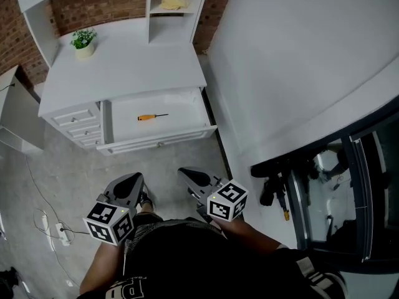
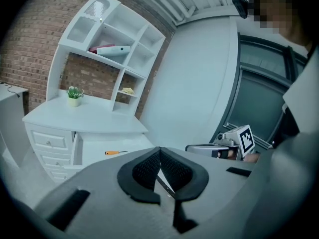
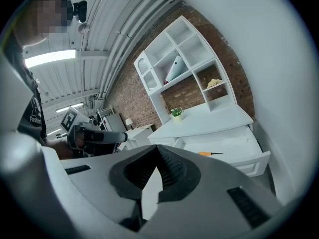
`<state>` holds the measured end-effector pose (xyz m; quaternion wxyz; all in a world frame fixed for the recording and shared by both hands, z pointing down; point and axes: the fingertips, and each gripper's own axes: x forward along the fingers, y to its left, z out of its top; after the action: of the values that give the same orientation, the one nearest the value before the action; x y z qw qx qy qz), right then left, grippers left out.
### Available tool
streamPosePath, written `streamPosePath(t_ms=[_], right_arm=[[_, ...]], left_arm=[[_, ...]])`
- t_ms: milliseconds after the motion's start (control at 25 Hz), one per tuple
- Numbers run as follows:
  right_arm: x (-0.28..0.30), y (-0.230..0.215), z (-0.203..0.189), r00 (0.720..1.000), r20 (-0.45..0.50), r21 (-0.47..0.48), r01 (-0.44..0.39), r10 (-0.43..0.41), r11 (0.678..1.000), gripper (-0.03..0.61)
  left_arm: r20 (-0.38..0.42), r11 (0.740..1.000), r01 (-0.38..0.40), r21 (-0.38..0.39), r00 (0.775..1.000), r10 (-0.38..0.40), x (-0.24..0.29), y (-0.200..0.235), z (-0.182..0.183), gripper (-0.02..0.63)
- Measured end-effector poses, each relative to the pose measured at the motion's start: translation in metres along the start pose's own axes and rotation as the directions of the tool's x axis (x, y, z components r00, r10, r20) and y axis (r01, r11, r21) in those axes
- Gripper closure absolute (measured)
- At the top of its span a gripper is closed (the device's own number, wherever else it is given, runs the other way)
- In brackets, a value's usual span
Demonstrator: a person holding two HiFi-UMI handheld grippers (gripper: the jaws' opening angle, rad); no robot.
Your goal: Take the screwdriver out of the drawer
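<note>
An orange-handled screwdriver (image 1: 151,116) lies alone in the open white drawer (image 1: 187,104) of the desk, its thin shaft pointing right. It also shows in the left gripper view as the screwdriver (image 2: 115,153) and in the right gripper view as the screwdriver (image 3: 209,154). My left gripper (image 1: 133,179) and right gripper (image 1: 186,174) hang side by side well short of the drawer, over the floor. Both are shut with nothing between the jaws, as seen at the left gripper (image 2: 160,151) and the right gripper (image 3: 157,151).
A small potted plant (image 1: 83,42) stands on the desk top (image 1: 131,61); a yellow object (image 1: 170,3) lies on a hutch shelf. Three small drawers (image 1: 78,122) sit left of the open one. A power strip (image 1: 60,230) with cable lies on the floor. A white wall and a dark glass door (image 1: 349,192) stand to the right.
</note>
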<state>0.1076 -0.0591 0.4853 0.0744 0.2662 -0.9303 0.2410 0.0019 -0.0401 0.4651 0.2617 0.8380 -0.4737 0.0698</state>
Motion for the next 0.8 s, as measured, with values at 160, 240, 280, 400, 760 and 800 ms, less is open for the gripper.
streamPosePath(t_ms=[160, 240, 280, 400, 760, 800], right_arm=[[0.029, -0.010, 0.016, 1.000, -0.006, -0.007, 0.016, -0.016, 1.000, 0.572], [0.045, -0.016, 0.024, 1.000, -0.009, -0.007, 0.027, -0.027, 1.000, 0.573], [0.053, -0.020, 0.028, 0.999, -0.010, -0.007, 0.034, -0.034, 0.999, 0.574], [0.077, -0.031, 0.041, 0.998, -0.015, -0.006, 0.055, -0.055, 0.998, 0.572], [0.160, -0.051, 0.073, 0.996, -0.028, -0.007, 0.084, -0.084, 0.996, 0.574], [0.168, -0.053, 0.075, 0.996, -0.028, -0.007, 0.088, -0.088, 0.996, 0.572]], left_arm=[[-0.024, 1.000, 0.006, -0.004, 1.000, -0.006, 0.015, 0.033, 0.016, 0.598], [-0.037, 1.000, 0.011, -0.003, 0.999, -0.011, 0.022, 0.050, 0.024, 0.598], [-0.041, 1.000, 0.014, 0.000, 0.999, -0.014, 0.025, 0.059, 0.028, 0.598], [-0.055, 1.000, 0.020, 0.016, 0.998, -0.020, 0.037, 0.085, 0.043, 0.598], [-0.072, 0.999, 0.044, 0.023, 0.997, -0.043, 0.059, 0.164, 0.082, 0.598], [-0.073, 0.998, 0.051, 0.022, 0.996, -0.049, 0.062, 0.170, 0.085, 0.598]])
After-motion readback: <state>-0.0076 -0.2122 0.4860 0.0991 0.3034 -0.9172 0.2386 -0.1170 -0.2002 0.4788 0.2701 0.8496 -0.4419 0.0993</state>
